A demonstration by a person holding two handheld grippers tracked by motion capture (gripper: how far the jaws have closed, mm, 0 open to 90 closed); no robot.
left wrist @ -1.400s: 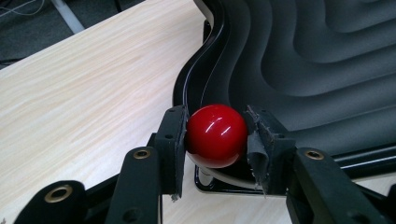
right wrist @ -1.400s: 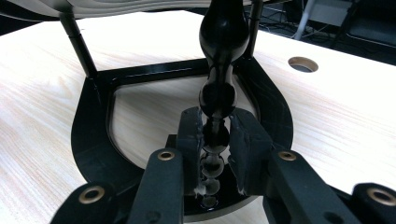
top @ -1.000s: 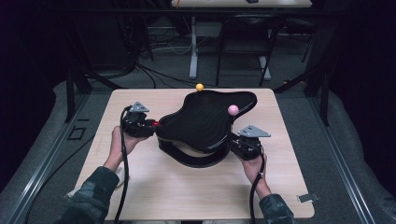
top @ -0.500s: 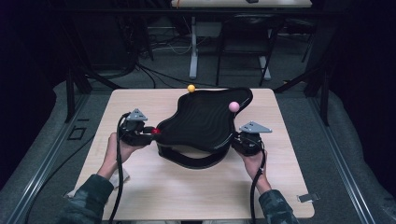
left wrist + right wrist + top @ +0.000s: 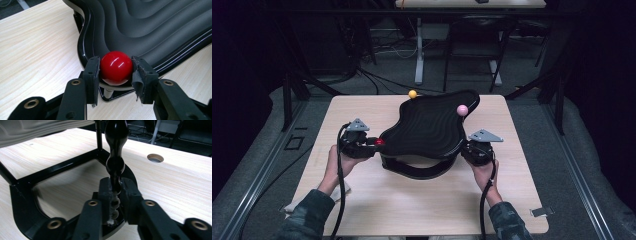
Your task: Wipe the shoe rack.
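Pale wood table [image 5: 422, 200] bears wavy black tray [image 5: 427, 127]; dark room.

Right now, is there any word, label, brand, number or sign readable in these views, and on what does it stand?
None can be read: the black wavy tray, the red ball, the left gripper, the right gripper and the wooden table bear no legible print.

Left claw [image 5: 116, 72] jaws clamped either side of red ball [image 5: 116, 68]; ball at rim of black wavy tray [image 5: 160, 27]; wooden table [image 5: 35, 50] beneath
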